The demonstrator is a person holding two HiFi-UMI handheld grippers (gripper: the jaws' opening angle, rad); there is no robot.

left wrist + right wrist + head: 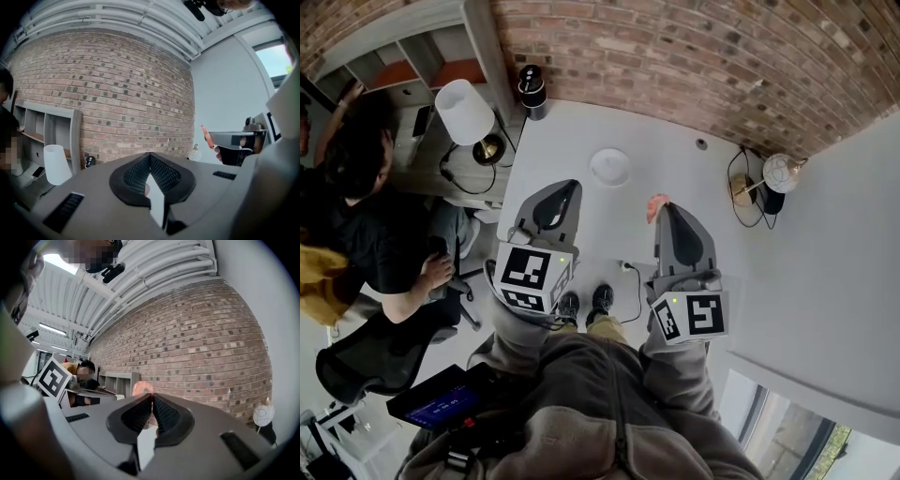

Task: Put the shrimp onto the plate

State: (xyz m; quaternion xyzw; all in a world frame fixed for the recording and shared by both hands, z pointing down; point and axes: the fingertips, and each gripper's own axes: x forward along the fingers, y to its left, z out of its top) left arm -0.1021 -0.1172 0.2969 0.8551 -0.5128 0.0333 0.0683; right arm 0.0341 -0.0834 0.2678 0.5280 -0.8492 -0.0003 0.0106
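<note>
**Shrimp in the right claw, plate ahead and to its left**

The shrimp (pixel 656 205) is off the tabletop (pixel 581 131), pinched at the tip of the right claw (pixel 665 209). In the right gripper view its pink body (pixel 142 389) pokes up past the closed pads, so its long axis runs roughly along the jaws and beyond them. The left gripper view catches it from the side as a thin orange sliver (pixel 206 136).

The small white plate (pixel 609 167) lies ahead of that claw and over to its left, near but clearly apart, with bare tabletop between them. The carry looks like a short forward-left reach and then a lowering.

The left claw (pixel 150 155) has its jaws together on nothing. In the head view it (pixel 569 186) sits just short of the plate on the near-left side. It is about as close to the plate as the right claw, yet off the direct line.

A globe lamp (pixel 781 172) with its cable stands well to the right. A black cylinder (pixel 532 91) stands by the brick wall (pixel 694 56). Neither blocks the way. A seated person (pixel 366 216) is off the tabletop's left edge.
</note>
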